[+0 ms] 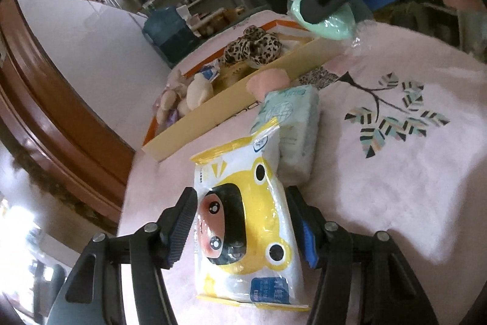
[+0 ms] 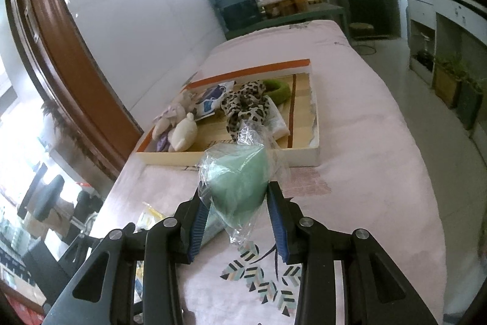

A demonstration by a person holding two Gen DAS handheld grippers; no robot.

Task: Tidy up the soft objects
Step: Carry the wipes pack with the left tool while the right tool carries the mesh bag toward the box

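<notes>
The yellow tissue pack [image 1: 248,230] lies flat on the pink bed cover [image 1: 395,172], directly between the fingers of the left claw [image 1: 245,229], its long axis running near to far along the line the claw points. The jaws stand apart on either side of its width; the right pad looks touching or nearly so, the left just clear, so I judge it straddled but not yet clamped. Just beyond its far end, touching it, lies a pale blue tissue pack [image 1: 292,136], and farther left the shallow cardboard tray [image 1: 194,127] holding a leopard-print scrunchie [image 1: 252,46] and small plush toys [image 1: 194,93]. The right claw [image 2: 240,218] hangs above the cover, clamped on a green soft item in clear wrap [image 2: 240,185], near the tray's near wall. That wall is what either load must clear.
</notes>
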